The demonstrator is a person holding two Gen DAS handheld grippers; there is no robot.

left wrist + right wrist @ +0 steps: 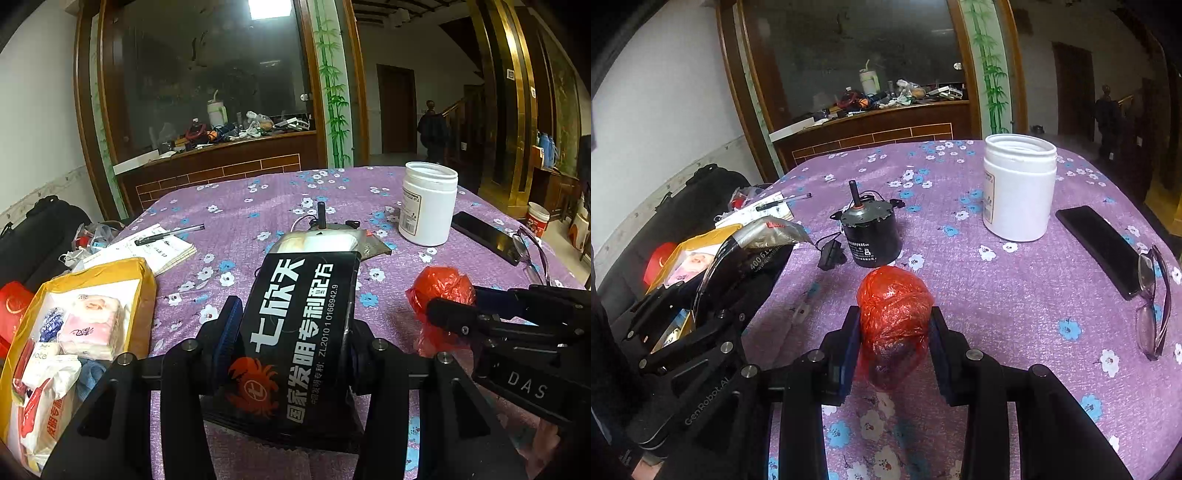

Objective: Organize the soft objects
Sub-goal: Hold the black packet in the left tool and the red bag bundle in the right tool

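My left gripper [291, 332] is clenched on a black foil pouch with white Chinese lettering [295, 332], held above the purple floral tablecloth [240, 206]. My right gripper [894, 332] squeezes a crumpled red plastic bundle [894, 310] between its blue pads, low over the cloth. To my left sits a yellow open box [144, 284] filled with white and pink tissue packs [90, 326]. Further out I see a black cylindrical motor [871, 232], then a white plastic jar [1019, 188], with a black phone [1097, 243] and purple-framed glasses [1152, 302] off right.
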